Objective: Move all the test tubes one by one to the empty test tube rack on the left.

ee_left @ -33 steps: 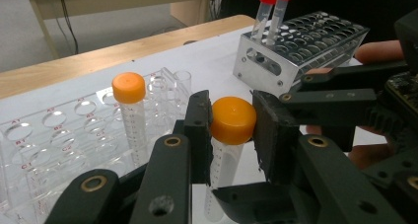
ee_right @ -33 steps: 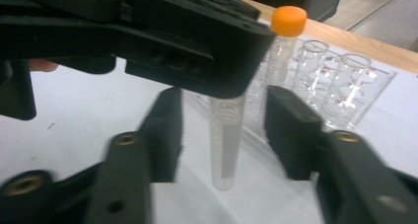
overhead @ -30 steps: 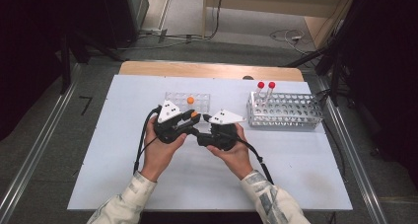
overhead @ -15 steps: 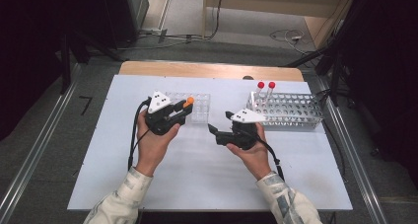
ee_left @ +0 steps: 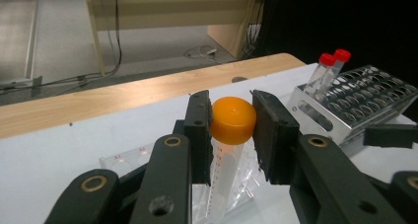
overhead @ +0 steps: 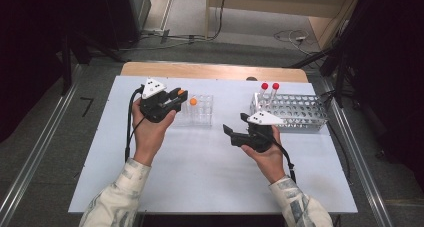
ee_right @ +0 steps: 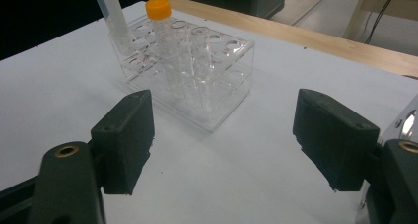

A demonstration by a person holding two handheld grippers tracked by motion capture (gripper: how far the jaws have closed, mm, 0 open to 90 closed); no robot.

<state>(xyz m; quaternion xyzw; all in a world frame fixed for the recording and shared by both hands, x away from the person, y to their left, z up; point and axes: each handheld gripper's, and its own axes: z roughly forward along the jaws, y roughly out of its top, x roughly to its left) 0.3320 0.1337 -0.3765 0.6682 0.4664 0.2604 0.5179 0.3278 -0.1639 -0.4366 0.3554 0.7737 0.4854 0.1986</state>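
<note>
White desk (overhead: 210, 177). Left hand-held gripper (ee_left: 230, 128) clamps an orange-capped tube (ee_left: 227, 155) by its cap, seemingly just above the clear rack (overhead: 200, 109). Light, rigid, slippery plastic; cap grip suits. Right hand-held gripper (ee_right: 222, 140), right of the rack, wide open, empty.

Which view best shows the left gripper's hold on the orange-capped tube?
The left gripper view: the orange-capped tube sits centred, both jaws pressing on its cap, tube body hanging below. The high view shows the left gripper with a speck of orange at its tip. The right gripper view shows a clear tube's lower part over the clear rack.
</note>
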